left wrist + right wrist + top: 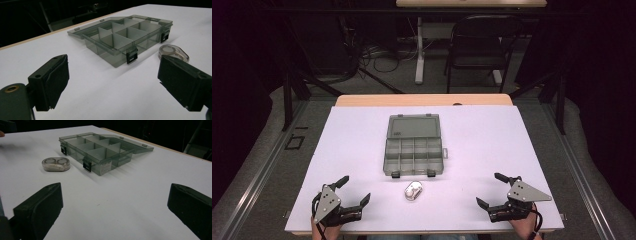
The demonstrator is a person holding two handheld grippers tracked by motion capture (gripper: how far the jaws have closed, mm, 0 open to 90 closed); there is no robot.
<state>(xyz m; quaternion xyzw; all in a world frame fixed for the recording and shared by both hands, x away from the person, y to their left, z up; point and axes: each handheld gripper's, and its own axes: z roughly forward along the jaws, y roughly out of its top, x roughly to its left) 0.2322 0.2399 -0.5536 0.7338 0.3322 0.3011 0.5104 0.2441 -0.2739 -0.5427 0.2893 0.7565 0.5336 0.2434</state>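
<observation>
A smoky clear compartment box point(414, 149) lies open in the middle of the white table, its lid point(414, 126) folded back on the far side. The box point(125, 37) point(100, 150) has several divided cells and two black latches on its near wall. Just in front of it sits a small clear oval case point(413, 191) point(173, 52) point(55, 164) with two round white pieces inside. My left gripper point(353, 191) point(112, 82) rests open at the near left corner. My right gripper point(491, 189) point(112, 205) rests open at the near right. Nothing sits between either pair of jaws.
The white table top point(492, 140) has a wooden strip point(422, 100) along its far edge. Beyond it stand a black chair point(482, 45), a white table leg point(419, 50) and loose cables on the floor. Dark frame rails run along both sides.
</observation>
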